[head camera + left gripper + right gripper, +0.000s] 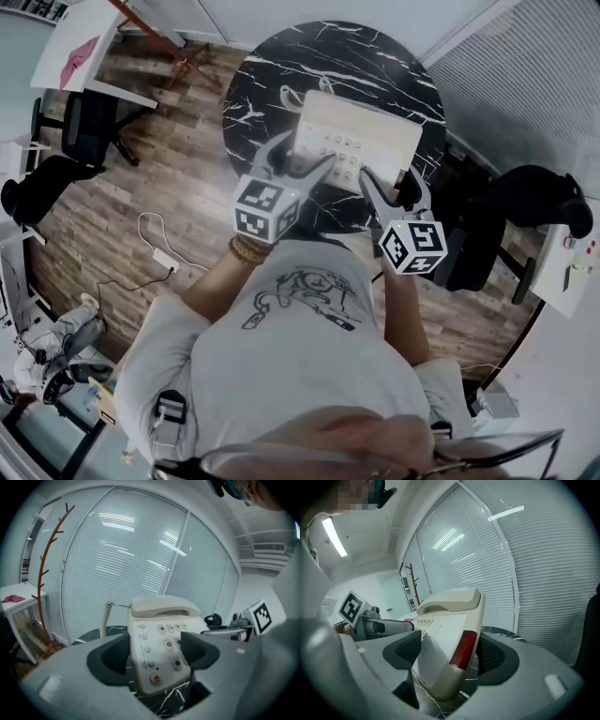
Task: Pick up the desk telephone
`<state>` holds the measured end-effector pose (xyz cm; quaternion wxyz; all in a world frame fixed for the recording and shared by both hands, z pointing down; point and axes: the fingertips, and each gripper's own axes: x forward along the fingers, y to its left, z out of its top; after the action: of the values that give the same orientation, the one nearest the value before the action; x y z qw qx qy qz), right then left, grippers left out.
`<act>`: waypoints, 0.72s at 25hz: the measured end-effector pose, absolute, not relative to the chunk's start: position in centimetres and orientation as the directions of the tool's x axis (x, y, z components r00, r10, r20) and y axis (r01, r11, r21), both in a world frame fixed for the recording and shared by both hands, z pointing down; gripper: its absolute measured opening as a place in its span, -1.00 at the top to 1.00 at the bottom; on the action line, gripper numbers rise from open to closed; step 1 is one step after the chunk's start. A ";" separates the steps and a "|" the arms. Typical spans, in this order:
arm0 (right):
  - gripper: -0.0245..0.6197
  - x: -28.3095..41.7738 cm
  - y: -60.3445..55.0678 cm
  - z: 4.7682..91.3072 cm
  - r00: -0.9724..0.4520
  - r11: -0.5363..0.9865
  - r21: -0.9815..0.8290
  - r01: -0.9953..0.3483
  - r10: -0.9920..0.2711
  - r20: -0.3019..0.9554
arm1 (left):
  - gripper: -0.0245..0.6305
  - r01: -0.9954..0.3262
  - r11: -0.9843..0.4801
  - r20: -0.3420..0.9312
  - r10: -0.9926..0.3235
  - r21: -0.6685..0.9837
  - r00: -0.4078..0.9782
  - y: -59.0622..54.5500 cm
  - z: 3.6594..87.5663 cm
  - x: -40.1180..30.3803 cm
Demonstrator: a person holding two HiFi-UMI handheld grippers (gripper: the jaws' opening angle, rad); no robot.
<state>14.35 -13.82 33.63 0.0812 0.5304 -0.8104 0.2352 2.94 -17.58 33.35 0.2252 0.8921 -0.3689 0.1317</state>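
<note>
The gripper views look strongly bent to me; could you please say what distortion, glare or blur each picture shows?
Head view: wide-angle, room edges curve, and the desk telephone looks washed out against the dark table. Left gripper view: fisheye with black corners, the blinds bow, and light streaks glare on them. Right gripper view: same bowing, close foreground soft.

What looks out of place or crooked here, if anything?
Nothing looks damaged. The desk telephone is clamped at its near corners by the left gripper and right gripper over the black marble table, with its handset in place. The only untidy thing is a white cable lying loose on the wooden floor.
</note>
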 end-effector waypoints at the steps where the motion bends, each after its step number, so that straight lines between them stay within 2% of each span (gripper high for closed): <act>1: -0.22 14.4 -13.8 33.0 -0.424 0.329 -0.293 -0.898 -0.824 0.375 | -0.12 -0.717 -0.627 0.396 -0.602 0.304 0.694 -17.5 32.7 2.9; 18: -0.21 14.8 -13.3 26.3 -0.407 0.340 -0.254 -0.906 -0.866 0.291 | -0.11 -0.719 -0.645 0.313 -0.648 0.259 0.694 -16.9 25.8 3.3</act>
<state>14.82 -13.35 26.32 0.0519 0.5422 -0.8169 0.1899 3.33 -16.88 25.84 0.1842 0.9017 -0.3791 0.0962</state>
